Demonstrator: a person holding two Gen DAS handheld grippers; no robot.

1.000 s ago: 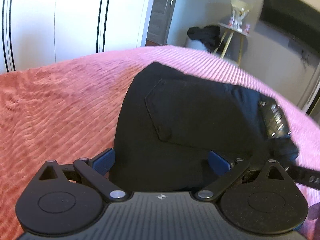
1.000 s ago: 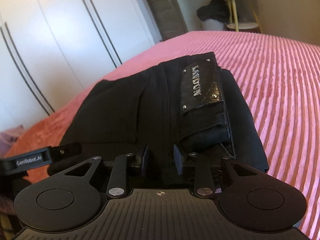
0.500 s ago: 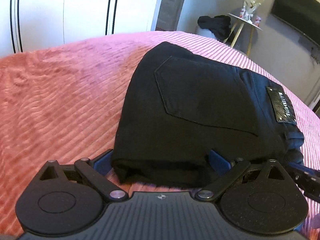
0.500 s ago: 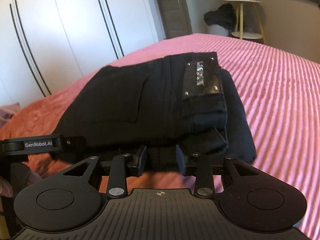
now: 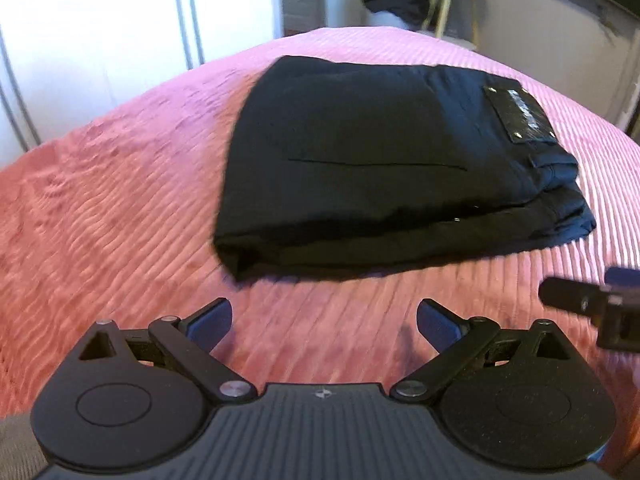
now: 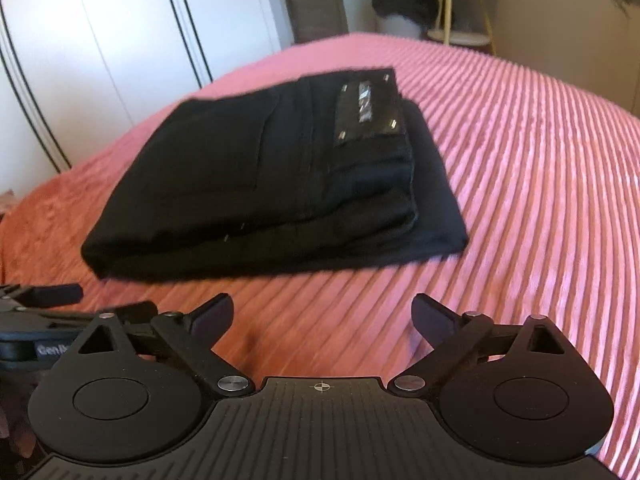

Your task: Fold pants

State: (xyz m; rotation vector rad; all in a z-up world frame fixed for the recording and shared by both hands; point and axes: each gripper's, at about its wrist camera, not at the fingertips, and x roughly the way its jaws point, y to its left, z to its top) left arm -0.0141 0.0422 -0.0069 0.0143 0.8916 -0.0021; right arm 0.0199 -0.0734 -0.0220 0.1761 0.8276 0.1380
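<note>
Black pants [image 5: 372, 168] lie folded into a compact stack on the pink ribbed bedspread [image 5: 120, 200], a shiny waistband patch [image 5: 520, 114] facing up. My left gripper [image 5: 324, 320] stands open, a short way back from the stack's near edge, nothing between its blue pads. In the right wrist view the same pants [image 6: 260, 184] rest flat, patch [image 6: 366, 114] on top. My right gripper [image 6: 322, 316] is clear of the fabric, its jaws opening wide with only bedspread [image 6: 540, 160] between them. Part of the right gripper [image 5: 592, 300] shows at the left view's right edge.
White wardrobe doors [image 5: 100, 40] stand behind the bed. A side table [image 6: 460, 4] and a dark bundle of clothes [image 6: 404, 0] stand beyond the bed's far edge. The left gripper's frame [image 6: 36, 320] sits close on the left in the right wrist view.
Both grippers have pulled back from the folded pants. The right jaws, nearly shut at the stack's edge before, have spread wide and let go. The left gripper no longer straddles the fold.
</note>
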